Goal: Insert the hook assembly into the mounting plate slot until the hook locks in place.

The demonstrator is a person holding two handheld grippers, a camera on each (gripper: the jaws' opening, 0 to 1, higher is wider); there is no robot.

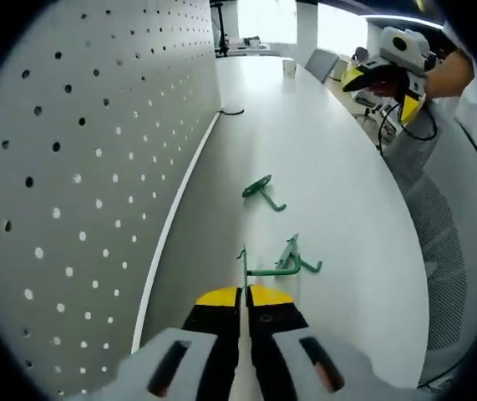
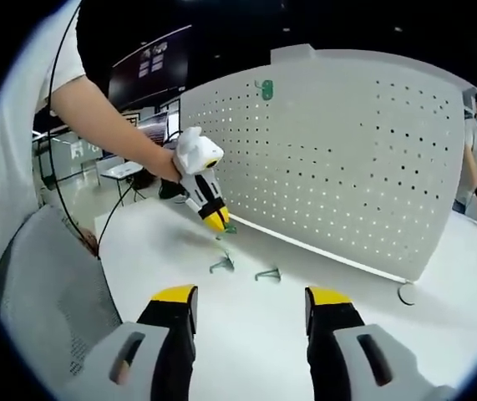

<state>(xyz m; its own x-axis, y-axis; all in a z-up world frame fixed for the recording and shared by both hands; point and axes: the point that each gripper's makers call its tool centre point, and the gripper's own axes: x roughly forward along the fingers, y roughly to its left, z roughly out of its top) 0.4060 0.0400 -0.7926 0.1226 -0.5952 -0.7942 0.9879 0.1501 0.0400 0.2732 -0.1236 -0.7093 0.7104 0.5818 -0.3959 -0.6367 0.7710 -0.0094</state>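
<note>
Currently my left gripper (image 1: 244, 302) is clamped on a green hook (image 1: 246, 269), low over the white table (image 1: 347, 192) beside the pegboard (image 1: 79, 167). Two more hooks (image 1: 265, 191) lie just ahead. My right gripper (image 2: 251, 302) hangs open, well back. No readable writing.

One green hook (image 1: 244, 269) is pinched in the left tongs (image 1: 245, 294) beside the pegboard (image 1: 79, 167).

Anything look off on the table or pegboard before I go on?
Nothing damaged. Two green hooks lie tipped on the table, off the pegboard; the left gripper is shut on a third hook. One more hook hangs high on the pegboard.
</note>
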